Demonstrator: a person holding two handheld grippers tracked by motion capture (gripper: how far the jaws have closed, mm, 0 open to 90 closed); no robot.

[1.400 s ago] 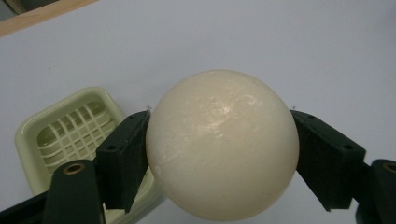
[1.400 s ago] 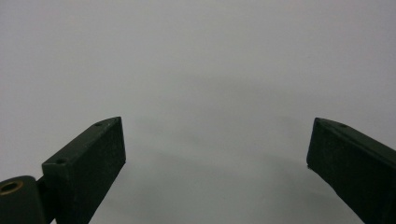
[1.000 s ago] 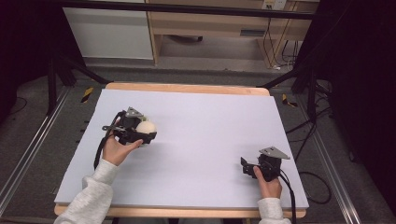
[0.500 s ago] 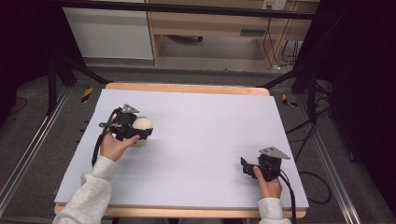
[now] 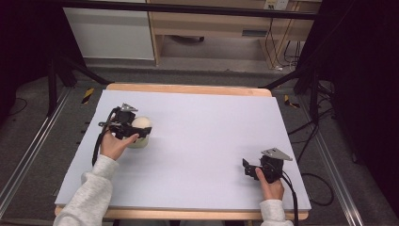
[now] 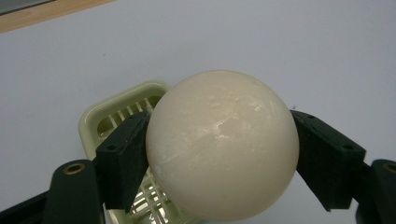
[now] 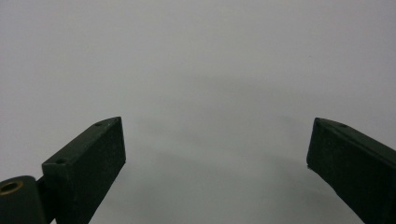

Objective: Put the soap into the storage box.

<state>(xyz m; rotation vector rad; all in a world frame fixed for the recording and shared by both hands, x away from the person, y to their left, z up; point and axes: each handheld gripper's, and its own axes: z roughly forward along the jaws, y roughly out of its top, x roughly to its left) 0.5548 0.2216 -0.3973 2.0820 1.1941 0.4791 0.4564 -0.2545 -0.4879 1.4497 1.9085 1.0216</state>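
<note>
In the high view, we are working at the left side of the white table (image 5: pixel 197 127). Our left gripper (image 5: pixel 134 131) is holding a cream ball (image 5: pixel 141 125) just above a pale green dish (image 5: pixel 139 141), which is sitting on the table near its left edge. Our right gripper (image 5: pixel 249 168) is resting well apart, near the table's front right corner, with nothing near it.

In the left gripper view, we are seeing the ball (image 6: pixel 222 144) pinched between the two black jaws, one pad pressing at each side along its widest line. The jaws are standing wide, spread to the ball's full width. Below and behind it the slotted green dish (image 6: pixel 116 116) is lying on the table, partly hidden by the ball; whether the ball is touching it we cannot tell. The ball is looking smooth, hard and slightly glossy, so we are judging it stiff and fairly slippery, likely to squirt out if the pads drift off the middle line. Gripping across the widest part, as now, seems the safest hold.

In the right gripper view, our jaws are standing wide apart over bare table (image 7: pixel 201 70), holding nothing.
</note>
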